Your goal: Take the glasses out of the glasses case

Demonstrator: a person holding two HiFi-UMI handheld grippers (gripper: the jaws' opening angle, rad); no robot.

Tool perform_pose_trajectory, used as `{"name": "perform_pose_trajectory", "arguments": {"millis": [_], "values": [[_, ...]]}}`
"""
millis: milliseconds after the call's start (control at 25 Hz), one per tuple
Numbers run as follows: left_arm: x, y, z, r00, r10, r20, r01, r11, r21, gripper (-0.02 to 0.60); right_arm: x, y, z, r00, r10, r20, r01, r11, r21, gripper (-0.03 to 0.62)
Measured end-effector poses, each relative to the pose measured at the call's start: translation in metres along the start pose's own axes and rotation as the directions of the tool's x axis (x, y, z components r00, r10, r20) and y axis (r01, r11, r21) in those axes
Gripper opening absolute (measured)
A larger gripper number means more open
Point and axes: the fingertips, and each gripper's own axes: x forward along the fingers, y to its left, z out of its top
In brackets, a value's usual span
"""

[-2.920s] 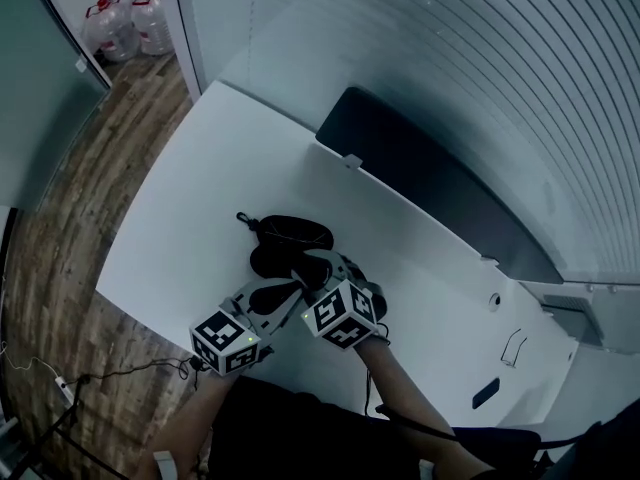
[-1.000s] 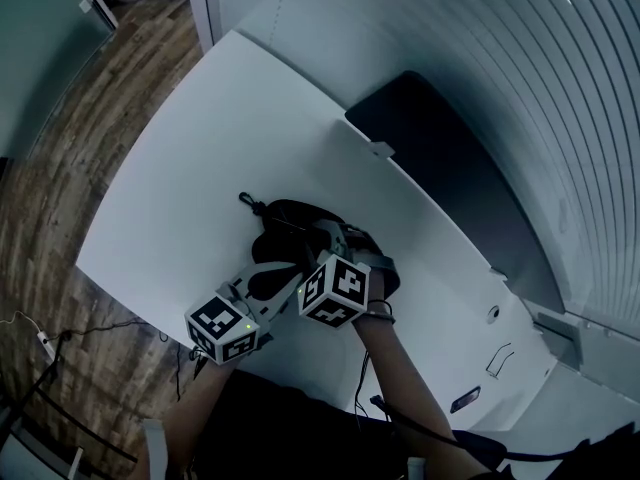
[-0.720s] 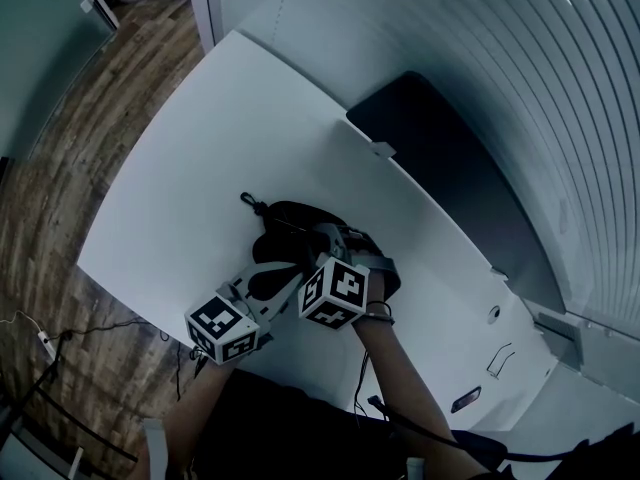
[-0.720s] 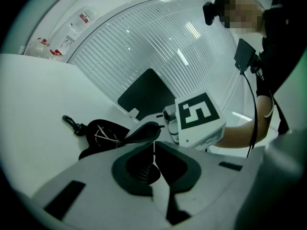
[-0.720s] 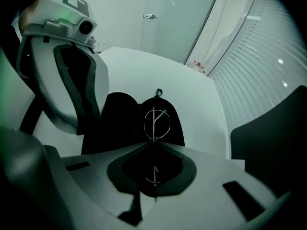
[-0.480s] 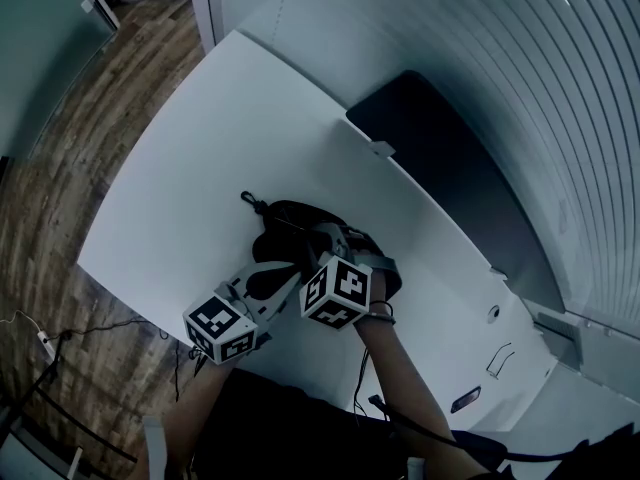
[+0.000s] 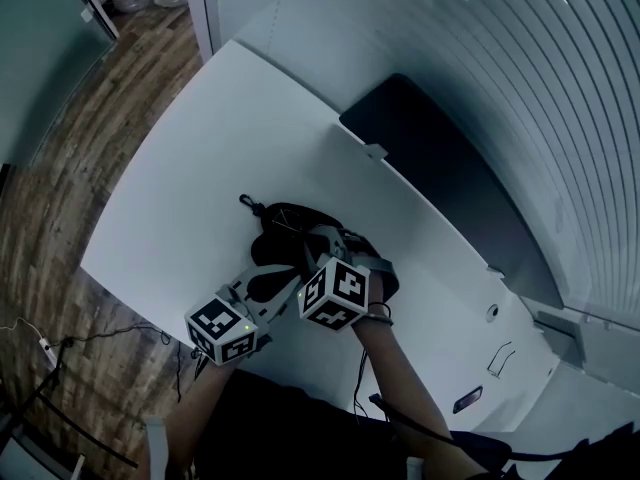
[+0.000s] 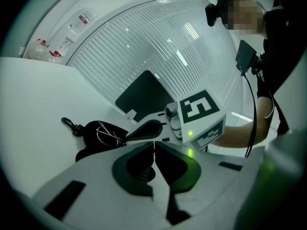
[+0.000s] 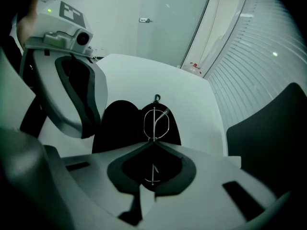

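The right gripper [image 9: 152, 142] has its jaws pressed together on the glasses [image 9: 156, 122]. The pinch is at the near edge of the folded frame, and a short piece of wire shows through the jaw opening behind the tips. The glasses are thin bare metal wire, with one rounded loop standing over the open glasses case [image 9: 117, 123]. The case is black, spread in two rounded halves on the white table [image 7: 200, 138], with a small clip [image 9: 156, 98] at its far end. The left gripper [image 8: 154, 143] sits at the case's near side, jaws closed tip to tip — whether case material is caught between them cannot be made out.
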Motion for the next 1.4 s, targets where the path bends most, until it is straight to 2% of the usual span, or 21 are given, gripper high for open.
{"name": "perform_pose_trajectory", "arguments": {"millis": [480,880,1400], "values": [[-0.009,-0.004,0.01,1.0,0.0,0.001,0.0,0.999,0.041,0.012,-0.014,0.002,0.01,1.0,-0.016,0.023,0.015,0.999,0.041,0.017],[-0.008,-0.015,0.011,1.0,-0.029,-0.012,0.029,0.998,0.059,0.012,-0.039,0.002,0.014,0.996,-0.041,0.082,0.027,0.986,0.166,0.017],[-0.009,-0.03,0.008,0.995,-0.077,-0.057,0.081,0.994,0.075,0.012,-0.059,0.009,0.012,0.99,-0.074,0.117,0.04,0.962,0.271,0.017]]}}
